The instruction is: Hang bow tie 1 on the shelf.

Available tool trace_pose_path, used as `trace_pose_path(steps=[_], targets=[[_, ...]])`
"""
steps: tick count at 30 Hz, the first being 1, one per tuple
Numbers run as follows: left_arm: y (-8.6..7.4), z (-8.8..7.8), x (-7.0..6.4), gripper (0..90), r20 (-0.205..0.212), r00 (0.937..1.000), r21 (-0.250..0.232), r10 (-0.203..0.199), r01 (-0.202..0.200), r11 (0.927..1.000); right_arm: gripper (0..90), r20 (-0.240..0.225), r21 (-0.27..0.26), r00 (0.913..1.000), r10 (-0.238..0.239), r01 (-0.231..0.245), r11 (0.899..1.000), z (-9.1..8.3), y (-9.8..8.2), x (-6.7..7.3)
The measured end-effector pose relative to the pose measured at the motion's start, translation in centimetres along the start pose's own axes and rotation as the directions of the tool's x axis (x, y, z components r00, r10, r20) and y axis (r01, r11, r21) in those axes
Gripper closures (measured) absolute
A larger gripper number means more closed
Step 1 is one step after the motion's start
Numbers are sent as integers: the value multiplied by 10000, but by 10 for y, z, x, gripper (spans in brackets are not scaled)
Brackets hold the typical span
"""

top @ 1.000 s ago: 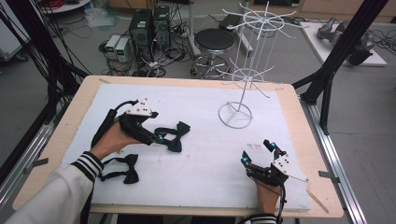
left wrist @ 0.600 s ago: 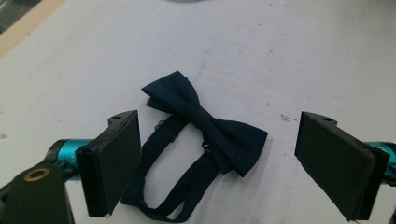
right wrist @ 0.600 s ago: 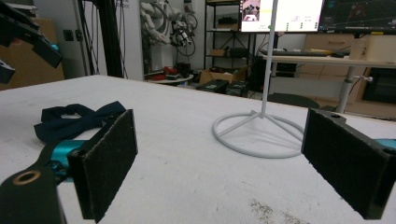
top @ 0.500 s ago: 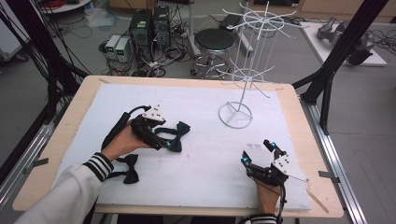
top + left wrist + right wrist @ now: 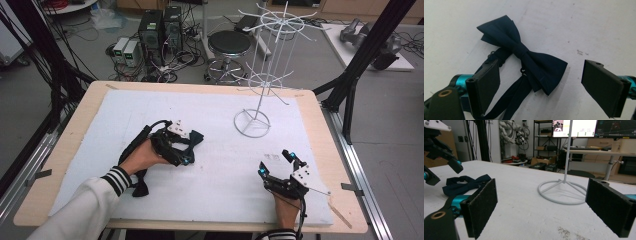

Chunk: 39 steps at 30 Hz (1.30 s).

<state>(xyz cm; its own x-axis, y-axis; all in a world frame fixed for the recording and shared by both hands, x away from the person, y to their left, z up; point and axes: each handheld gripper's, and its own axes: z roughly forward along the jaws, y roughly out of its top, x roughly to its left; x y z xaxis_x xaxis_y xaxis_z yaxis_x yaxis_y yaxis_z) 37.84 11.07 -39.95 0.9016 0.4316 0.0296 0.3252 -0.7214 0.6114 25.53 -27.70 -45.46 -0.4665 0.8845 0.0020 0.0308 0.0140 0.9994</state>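
Jaws wide apart over bow tie (image 5: 524, 58), untouched

From above, the left gripper (image 5: 183, 152) covers most of the navy bow tie (image 5: 196, 138), leaving just one wing peeking out. In the left gripper view, the tie's strap (image 5: 510, 100) runs off the bottom edge. A second bow tie (image 5: 140, 187) lies half under the striped sleeve (image 5: 116, 180).

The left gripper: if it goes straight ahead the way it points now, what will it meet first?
Most likely the dark bow tie, which lies on the white mat right between and ahead of the open jaws of the left gripper. How far above it the gripper hangs is unclear.
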Motion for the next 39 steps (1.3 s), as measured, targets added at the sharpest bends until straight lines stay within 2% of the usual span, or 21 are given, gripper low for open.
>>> trace_pose_path(steps=[6, 9, 27, 29, 31, 36, 38, 39], targets=[[-1, 8, -2, 175, 113, 9998, 310, -137, 134, 9994, 100, -5, -7, 10000, -26, 26, 10000, 0, 0, 0], [-1, 12, -3, 194, 77, 10000, 542, -40, 35, 9985, 100, -1, -6, 10000, -7, 7, 10000, 0, 0, 0], [-3, 25, -2, 324, -375, 9983, 1046, -445, 482, 9934, 100, -28, 15, 10000, 15, -14, 10000, 0, 0, 0], [-3, 27, -2, 365, -344, 9978, 1087, -568, 603, 9922, 100, -26, 14, 10000, 18, -17, 10000, 0, 0, 0], [-3, 27, -1, 366, -322, 9970, 1111, -710, 742, 9910, 100, -23, 7, 10000, 23, -23, 10000, 0, 0, 0], [-4, 25, 2, 484, -378, 9947, 991, -955, 989, 9902, 100, -23, 10, 10000, 25, -25, 10000, 0, 0, 0], [-5, 24, 5, 504, -373, 9933, 950, -1090, 1121, 9891, 100, -10, -22, 10000, -28, 28, 10000, 0, 0, 0], [-5, 24, 6, 552, -377, 9922, 880, -1192, 1221, 9886, 100, -23, 10, 10000, 25, -25, 10000, 0, 0, 0]])
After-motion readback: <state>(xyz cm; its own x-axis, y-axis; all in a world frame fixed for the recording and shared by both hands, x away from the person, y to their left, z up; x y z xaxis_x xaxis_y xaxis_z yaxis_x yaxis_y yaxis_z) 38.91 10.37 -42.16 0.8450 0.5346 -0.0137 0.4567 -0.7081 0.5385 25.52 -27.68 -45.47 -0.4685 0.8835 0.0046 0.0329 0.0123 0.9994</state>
